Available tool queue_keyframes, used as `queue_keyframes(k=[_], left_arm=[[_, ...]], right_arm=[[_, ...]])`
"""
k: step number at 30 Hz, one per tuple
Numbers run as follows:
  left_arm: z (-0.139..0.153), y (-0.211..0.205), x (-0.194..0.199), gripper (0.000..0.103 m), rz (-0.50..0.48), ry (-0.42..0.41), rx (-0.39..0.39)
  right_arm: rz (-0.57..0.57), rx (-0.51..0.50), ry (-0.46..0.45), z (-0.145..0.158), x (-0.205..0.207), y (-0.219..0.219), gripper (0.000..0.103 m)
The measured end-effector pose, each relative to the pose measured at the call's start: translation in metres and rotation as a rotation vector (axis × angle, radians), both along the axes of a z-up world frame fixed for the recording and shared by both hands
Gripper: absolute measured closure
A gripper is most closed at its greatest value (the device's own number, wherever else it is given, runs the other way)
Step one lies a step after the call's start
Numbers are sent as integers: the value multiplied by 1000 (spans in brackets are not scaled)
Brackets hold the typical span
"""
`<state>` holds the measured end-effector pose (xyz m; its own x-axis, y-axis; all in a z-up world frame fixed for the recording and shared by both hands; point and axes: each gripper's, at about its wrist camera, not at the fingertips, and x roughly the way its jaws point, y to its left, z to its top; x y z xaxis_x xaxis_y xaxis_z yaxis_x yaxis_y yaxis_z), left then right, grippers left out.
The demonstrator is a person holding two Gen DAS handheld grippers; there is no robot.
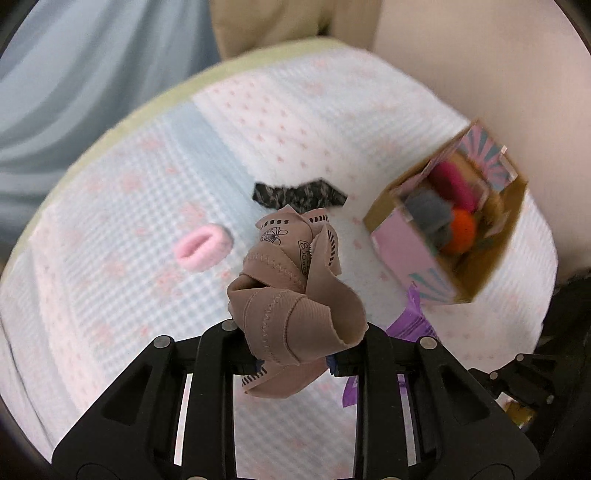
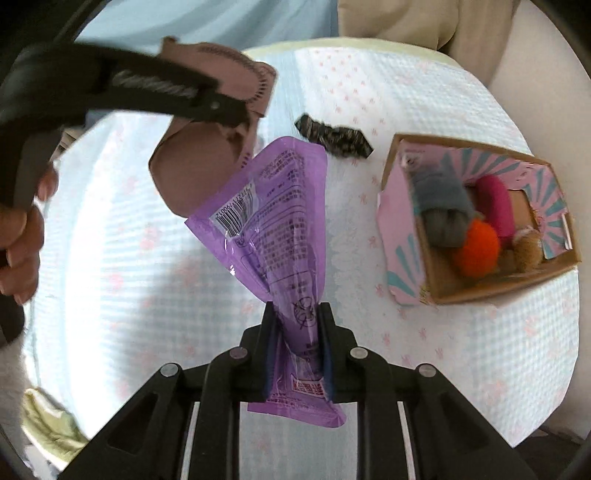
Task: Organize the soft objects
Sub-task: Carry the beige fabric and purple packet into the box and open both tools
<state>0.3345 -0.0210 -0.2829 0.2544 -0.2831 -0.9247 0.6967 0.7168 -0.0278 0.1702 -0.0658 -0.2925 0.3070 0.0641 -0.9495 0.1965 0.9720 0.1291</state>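
Observation:
My left gripper (image 1: 295,354) is shut on a crumpled tan fabric piece (image 1: 291,291) with black print, held above the bed. It also shows in the right wrist view (image 2: 207,147), at upper left. My right gripper (image 2: 295,332) is shut on a purple plastic pouch (image 2: 273,221) that stands up between its fingers. A pink fuzzy hair band (image 1: 203,247) lies on the blanket to the left. A dark patterned cloth (image 1: 295,194) (image 2: 332,138) lies beyond both grippers. A cardboard box (image 1: 491,258) (image 2: 413,206) at right holds several soft items.
The bed is covered with a white-and-blue waffle blanket (image 1: 110,295) (image 2: 424,369) with pink marks. A beige pillow (image 1: 266,22) and a light blue cloth (image 1: 74,74) lie at the back. A wall (image 1: 480,55) stands behind the box.

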Motion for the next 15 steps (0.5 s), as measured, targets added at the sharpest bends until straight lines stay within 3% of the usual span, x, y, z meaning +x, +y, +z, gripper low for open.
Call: queue_keyframes(k=[8, 15], left_arm=[[100, 23, -47, 82, 153, -69, -125], [142, 12, -87, 82, 222, -124, -147]], right_arm=[[16, -15, -75, 89, -35, -30, 84], [2, 1, -156, 144, -53, -86, 84]])
